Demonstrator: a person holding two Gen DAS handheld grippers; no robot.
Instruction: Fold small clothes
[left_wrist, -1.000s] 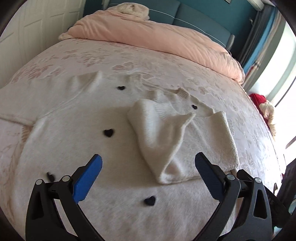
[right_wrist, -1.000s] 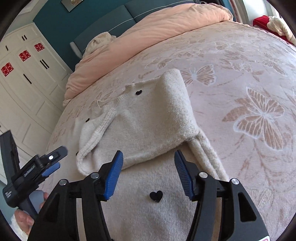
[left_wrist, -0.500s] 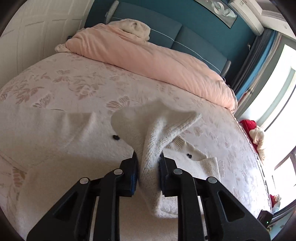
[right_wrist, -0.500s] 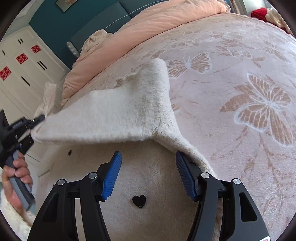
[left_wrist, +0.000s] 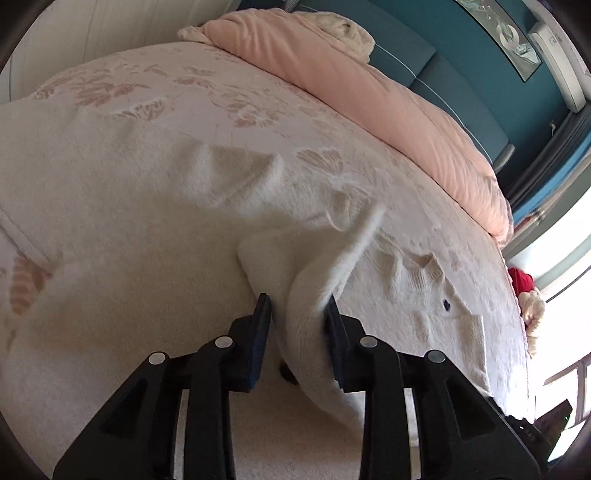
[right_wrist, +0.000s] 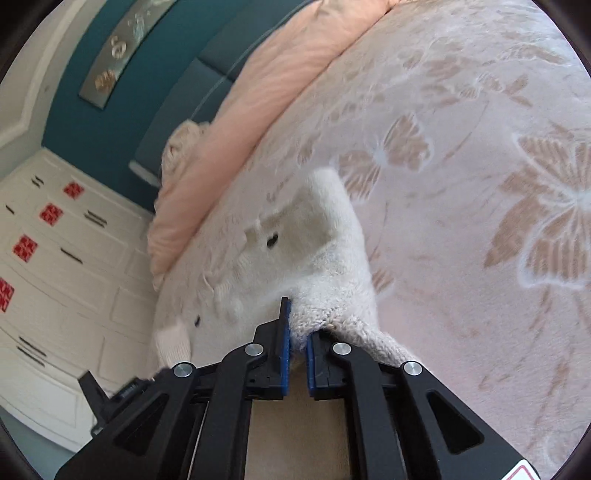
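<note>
A cream knit sweater (left_wrist: 129, 229) with small black hearts lies spread on the bed. My left gripper (left_wrist: 297, 325) is shut on the sweater's folded sleeve (left_wrist: 310, 295), which bulges up between the blue pads. My right gripper (right_wrist: 298, 334) is shut on the sweater's edge (right_wrist: 317, 306) at the right side, with the knit bunched between the pads. The sweater body (right_wrist: 295, 240) runs away from the right gripper, one black heart (right_wrist: 272, 240) showing on it.
The sweater lies on a pink bedspread (right_wrist: 480, 184) with butterfly patterns. A rolled peach duvet (left_wrist: 369, 88) lies along the headboard end. White wardrobes (right_wrist: 44, 258) stand beside the bed. A red and white soft toy (left_wrist: 524, 288) lies off the bed's right side.
My right gripper went from open to shut on the sweater's edge. My left gripper, shut on the sleeve since half a second ago, has carried it lower and to the left.
</note>
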